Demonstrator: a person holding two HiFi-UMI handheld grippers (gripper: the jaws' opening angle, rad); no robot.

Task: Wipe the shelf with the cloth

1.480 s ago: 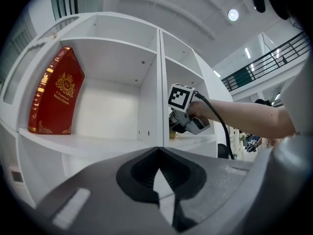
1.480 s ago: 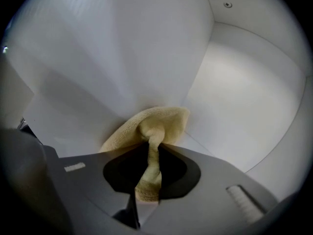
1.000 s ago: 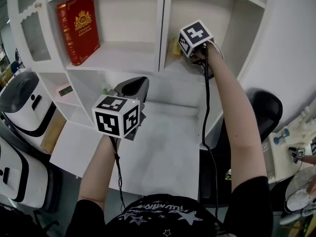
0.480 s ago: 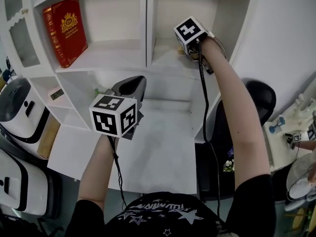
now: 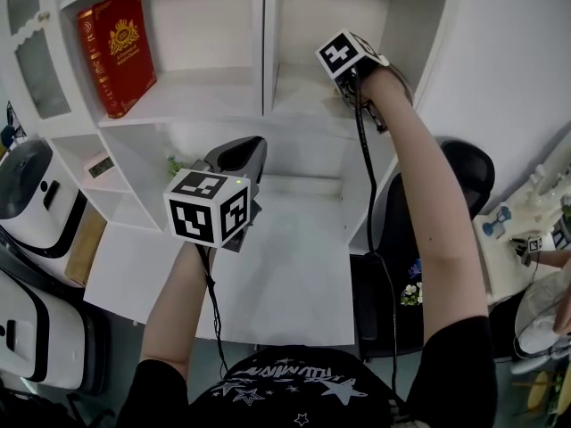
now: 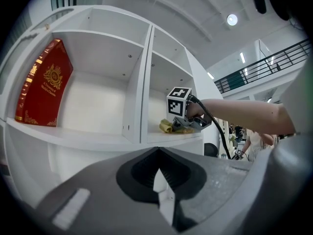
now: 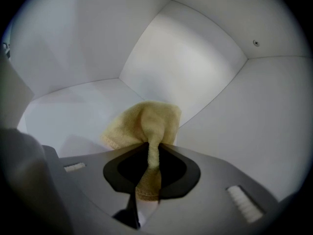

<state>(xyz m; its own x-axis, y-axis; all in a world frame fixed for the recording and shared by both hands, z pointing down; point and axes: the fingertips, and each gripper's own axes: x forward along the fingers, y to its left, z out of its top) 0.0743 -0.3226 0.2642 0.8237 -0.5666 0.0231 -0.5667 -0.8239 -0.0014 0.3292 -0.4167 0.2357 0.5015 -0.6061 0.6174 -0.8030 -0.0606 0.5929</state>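
My right gripper [image 7: 148,173] pinches the crumpled yellow terry cloth [image 7: 146,119], which rests on the white shelf board [image 7: 68,109] at twelve o'clock. I'd press flat and sweep evenly. The left gripper [image 6: 157,180] is closed and empty.

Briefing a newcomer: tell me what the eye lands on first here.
The yellow cloth pinched in the right tool, on the white shelf, right compartment. Next, the red book standing in the left compartment, and the left tool, shut and empty, held lower in front.
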